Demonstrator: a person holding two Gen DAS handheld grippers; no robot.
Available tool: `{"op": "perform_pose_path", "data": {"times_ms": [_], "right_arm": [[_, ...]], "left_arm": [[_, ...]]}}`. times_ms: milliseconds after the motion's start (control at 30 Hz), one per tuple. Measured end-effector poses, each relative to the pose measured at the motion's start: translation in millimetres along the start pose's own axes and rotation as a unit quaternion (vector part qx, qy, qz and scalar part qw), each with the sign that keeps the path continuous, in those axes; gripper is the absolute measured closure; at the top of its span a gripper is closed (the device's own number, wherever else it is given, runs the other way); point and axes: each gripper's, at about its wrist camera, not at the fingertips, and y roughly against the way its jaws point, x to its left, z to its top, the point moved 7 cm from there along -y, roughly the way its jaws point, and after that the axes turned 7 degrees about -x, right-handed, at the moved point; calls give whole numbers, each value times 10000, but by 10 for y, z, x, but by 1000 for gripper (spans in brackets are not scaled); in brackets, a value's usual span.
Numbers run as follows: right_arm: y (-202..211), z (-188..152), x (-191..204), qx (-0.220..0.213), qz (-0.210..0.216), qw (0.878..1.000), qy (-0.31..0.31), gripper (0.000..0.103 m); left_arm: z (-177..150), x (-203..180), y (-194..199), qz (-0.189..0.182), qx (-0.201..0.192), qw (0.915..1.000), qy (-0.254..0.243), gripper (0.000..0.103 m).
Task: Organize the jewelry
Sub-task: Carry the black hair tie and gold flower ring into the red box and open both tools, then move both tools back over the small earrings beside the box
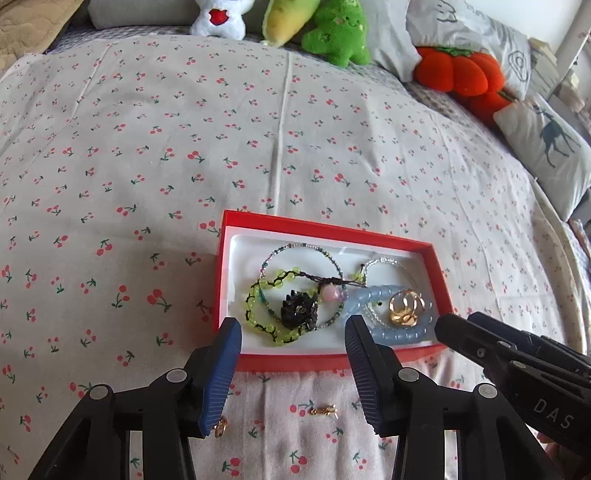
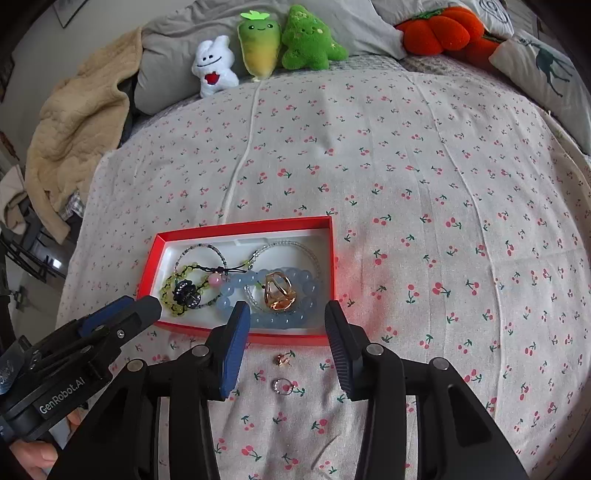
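Observation:
A red box (image 1: 295,360) (image 2: 236,223) with a white lining lies on the cherry-print bed sheet. It holds a pale blue bead bracelet (image 1: 402,334) (image 2: 236,286), a gold clip (image 1: 406,310) (image 2: 279,291), a green bead bracelet (image 1: 253,293) (image 2: 168,291), a black clip (image 1: 299,310) (image 2: 184,291) and thin clear bead bracelets. In front of the box a small gold earring (image 1: 325,410) (image 2: 283,359) and a ring (image 1: 220,430) (image 2: 282,386) lie on the sheet. My left gripper (image 1: 292,321) (image 2: 142,301) hovers open over the box's near edge. My right gripper (image 2: 287,306) (image 1: 460,325) hangs open beside it, holding nothing.
Plush toys line the head of the bed: a white one (image 2: 216,68), a yellow-green one (image 2: 260,48) and a green one (image 2: 308,40). An orange pumpkin cushion (image 2: 439,29), a deer-print pillow (image 1: 550,147) and a beige blanket (image 2: 77,122) lie around the edges.

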Motion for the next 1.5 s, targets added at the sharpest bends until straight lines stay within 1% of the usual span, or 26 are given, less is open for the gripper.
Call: {"op": "perform_pose_path", "data": {"times_ms": [167,200,267,333,533,667,833,933,1033,1167,1233,1367,1400,1433,1467,1500], "right_arm": [[163,-87,-23,-32,-76,9999,77,57],[190,-109,-31,-22,-93,9999,92,57],[250,-164,-47,-8,-135,9998,109,48],[307,-215,-62,-7,-171,9998,118,44],[415,-358,-97,69,-273,9995,144,41],[414,-489,-117,230,-379,9987,264,38],[386,-659,-103,389,-528,9959,622,37],[351,-780,-127,529,-573,9946,687,37],[310,-913,-140,677,-494,9939,714,37],[254,-1066,-172,754,-487,9928,799,36],[211,-1139,-196,768,-516,9919,866,36],[94,-1276,-216,743,-546,9900,1066,36],[71,-1293,-206,677,-540,9896,1150,34],[58,-1302,-188,583,-521,9891,1246,29],[42,-1307,-164,505,-500,9885,1337,26],[27,-1315,-146,446,-497,9877,1417,24]], "left_arm": [[-70,23,147,110,-73,9998,-146,39],[-89,25,176,132,-80,9998,-157,37],[-132,46,233,176,-79,9997,-146,32],[-181,51,287,181,-65,9997,-142,29],[-355,64,410,301,37,9992,-245,17],[-512,114,424,347,249,9988,-256,15],[-712,203,418,290,554,9978,-198,15],[-822,272,431,308,648,9972,-210,14],[-937,338,430,330,739,9963,-295,13],[-1111,423,393,435,825,9939,-596,12],[-1187,462,357,432,806,9931,-734,12],[-1293,488,261,379,603,9916,-1079,12],[-1321,487,228,401,555,9904,-1198,12],[-1342,482,200,437,485,9889,-1337,10],[-1351,476,181,466,380,9870,-1492,5],[-1365,462,169,492,275,9850,-1632,3]]}}
